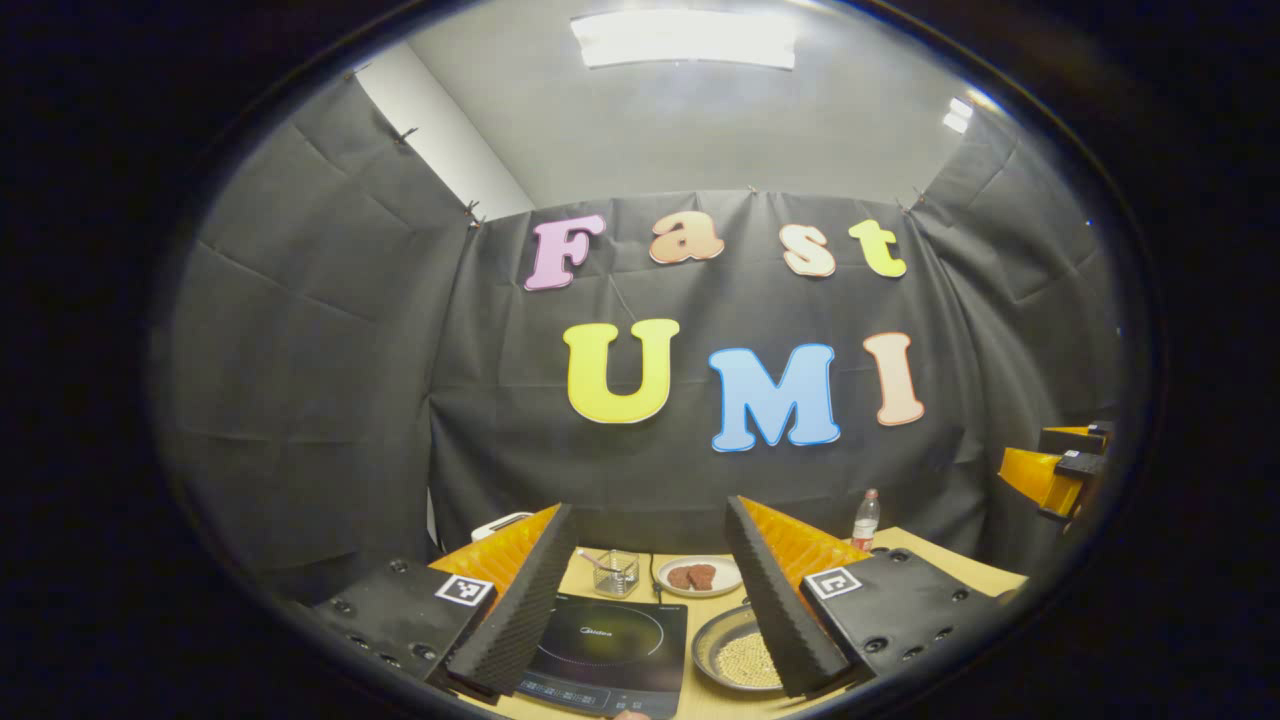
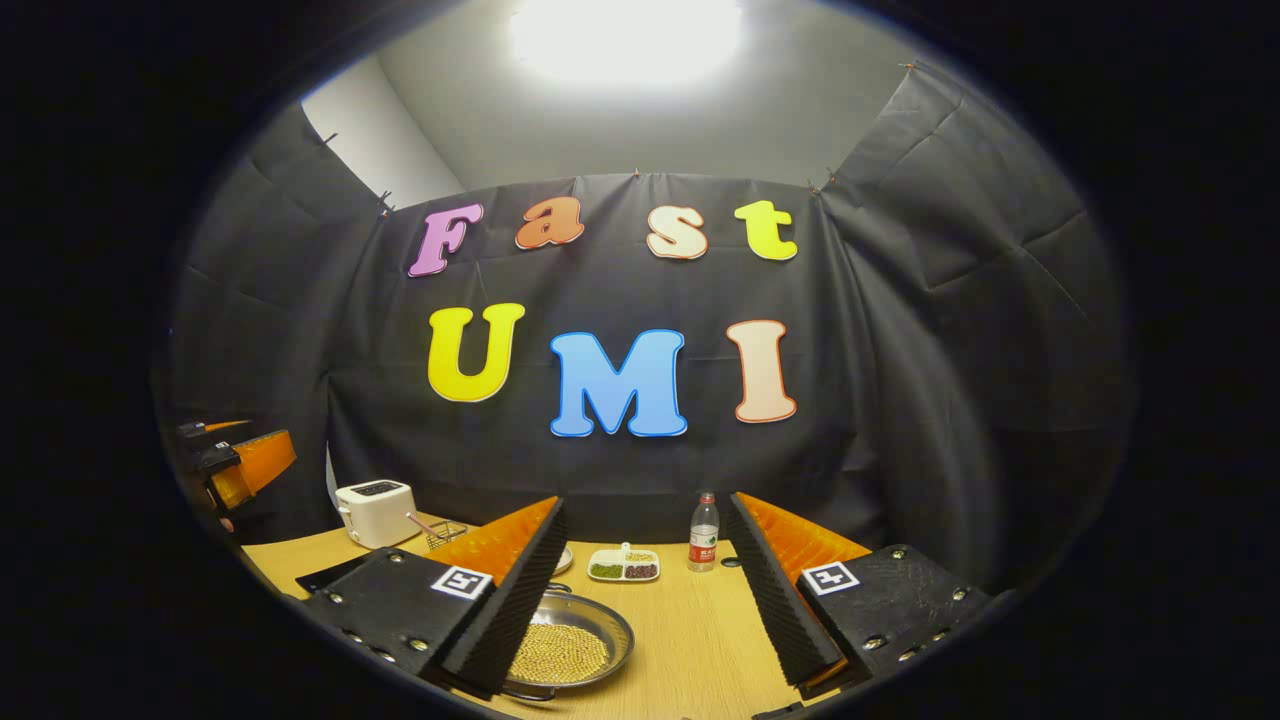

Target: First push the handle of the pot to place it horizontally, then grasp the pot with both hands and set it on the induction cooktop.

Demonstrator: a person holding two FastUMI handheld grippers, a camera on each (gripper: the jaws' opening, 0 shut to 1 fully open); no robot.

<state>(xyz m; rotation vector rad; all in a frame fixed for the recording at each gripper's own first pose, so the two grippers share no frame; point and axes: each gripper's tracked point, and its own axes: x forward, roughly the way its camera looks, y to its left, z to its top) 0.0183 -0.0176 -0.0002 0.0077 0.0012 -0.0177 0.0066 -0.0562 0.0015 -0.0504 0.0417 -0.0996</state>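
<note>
Both grippers' fingers apart; left gripper [image 1: 640, 600] over cooktop [image 1: 607, 640], right gripper [image 2: 645, 590] by pot [image 2: 568, 650], toaster [image 2: 377, 512] behind.

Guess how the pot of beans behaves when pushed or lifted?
The pot looks like shallow, smooth metal, so it would probably slide on the wooden table. Loose beans likely shift or spill if tilted. Probably heavy for its size.

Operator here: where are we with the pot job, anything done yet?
Nothing looks done. The pot, holding yellowish grains, sits on the table beside the induction cooktop, not on it. Its handle is hidden, so I cannot judge whether it lies horizontal. In hand: nothing; the left claw and right claw are open and empty above the table. Left: the push, the two-handed grasp, and the placing.
</note>
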